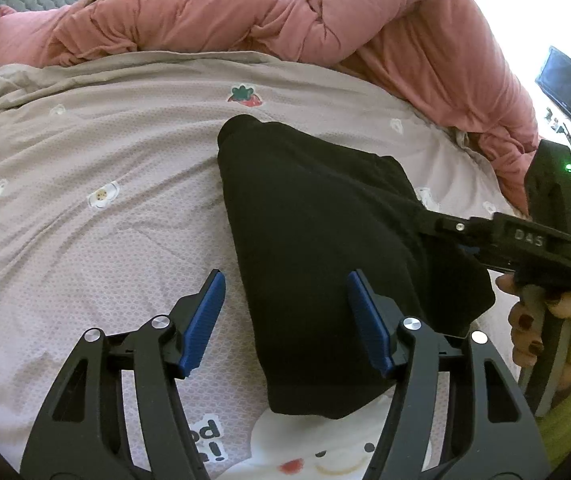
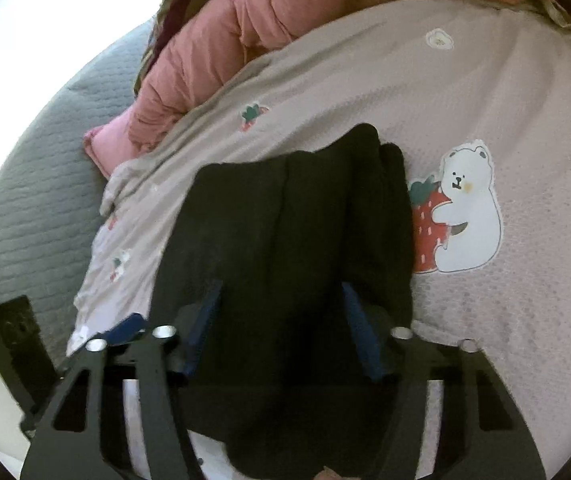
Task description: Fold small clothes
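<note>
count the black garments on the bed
1. The black garment lies folded on the printed sheet, between the fingers of the open left gripper, with the open right gripper over its right edge. Others may be hidden under the pink duvet.

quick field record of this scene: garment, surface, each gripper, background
garment: black garment, partly folded, lying on the bed
surface: beige blanket with a bear and strawberry print
left gripper: open, fingers either side of the garment's near end
right gripper: open, over the garment
background: pink duvet bunched behind; grey quilted mattress
</note>
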Tool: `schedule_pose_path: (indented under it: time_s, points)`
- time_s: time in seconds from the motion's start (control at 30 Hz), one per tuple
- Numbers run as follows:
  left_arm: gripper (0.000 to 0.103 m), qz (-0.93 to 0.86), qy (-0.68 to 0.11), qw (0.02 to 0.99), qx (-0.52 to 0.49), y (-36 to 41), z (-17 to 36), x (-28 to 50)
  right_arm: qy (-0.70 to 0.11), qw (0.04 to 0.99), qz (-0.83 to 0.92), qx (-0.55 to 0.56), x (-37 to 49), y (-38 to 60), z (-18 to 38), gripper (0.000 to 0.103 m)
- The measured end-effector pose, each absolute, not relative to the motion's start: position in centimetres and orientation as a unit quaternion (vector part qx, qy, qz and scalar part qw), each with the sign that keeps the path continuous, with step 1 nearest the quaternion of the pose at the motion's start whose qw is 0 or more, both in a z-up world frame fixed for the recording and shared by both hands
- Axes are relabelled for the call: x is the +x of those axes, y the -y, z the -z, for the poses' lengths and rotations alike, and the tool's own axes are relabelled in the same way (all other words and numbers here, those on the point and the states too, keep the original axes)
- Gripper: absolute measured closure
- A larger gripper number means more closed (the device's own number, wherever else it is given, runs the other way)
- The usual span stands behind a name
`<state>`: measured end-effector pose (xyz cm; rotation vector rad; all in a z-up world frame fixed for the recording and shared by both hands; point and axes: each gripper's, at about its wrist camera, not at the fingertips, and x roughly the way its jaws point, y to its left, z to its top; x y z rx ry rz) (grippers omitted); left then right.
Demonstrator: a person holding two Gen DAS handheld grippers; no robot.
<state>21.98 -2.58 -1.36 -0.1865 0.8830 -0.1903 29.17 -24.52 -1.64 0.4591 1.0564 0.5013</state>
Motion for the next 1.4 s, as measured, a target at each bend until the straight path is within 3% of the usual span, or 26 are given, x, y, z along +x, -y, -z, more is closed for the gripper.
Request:
schedule_pose_path:
  time_s: [0.17,0.37,0.77,0.9,0.93,0.97,1.4]
  points:
    - [0.047,0.089,-0.428,0.895,-0.088,2.6,1.3,22.0,-0.486,0.809,-0.251,0.215,29.3,24.2,1.8,0.071]
    - [0.047,0.093,-0.429,0.895,-0.082,3.0,1.1,21.9,-0.448,0.835,-0.271,0.168,28.2,23.9,0.4,0.083]
    - [0.047,0.119,-0.424,0.894,-0.079,3.9,0.3,21.4,-0.375,0.897,-0.228,0.057,25.1,24.5,-2.5,0.088]
    - [0.043,0.113,-0.439,0.888,-0.076,4.3,1.3,21.9,-0.418,0.884,-0.204,0.048,25.8,24.5,0.3,0.079]
    - [0.043,0.112,-0.441,0.887,-0.078,4.3,1.5,21.9,-0.423,0.885,-0.188,0.043,26.0,24.5,1.1,0.062]
    - [0.041,0.112,-0.441,0.887,-0.078,4.2,1.6,21.8,-0.426,0.887,-0.174,0.039,26.0,24.5,1.5,0.056]
    - [0.041,0.105,-0.435,0.891,-0.080,3.7,1.2,20.8,-0.400,0.904,-0.151,0.019,22.1,24.7,-0.3,0.045]
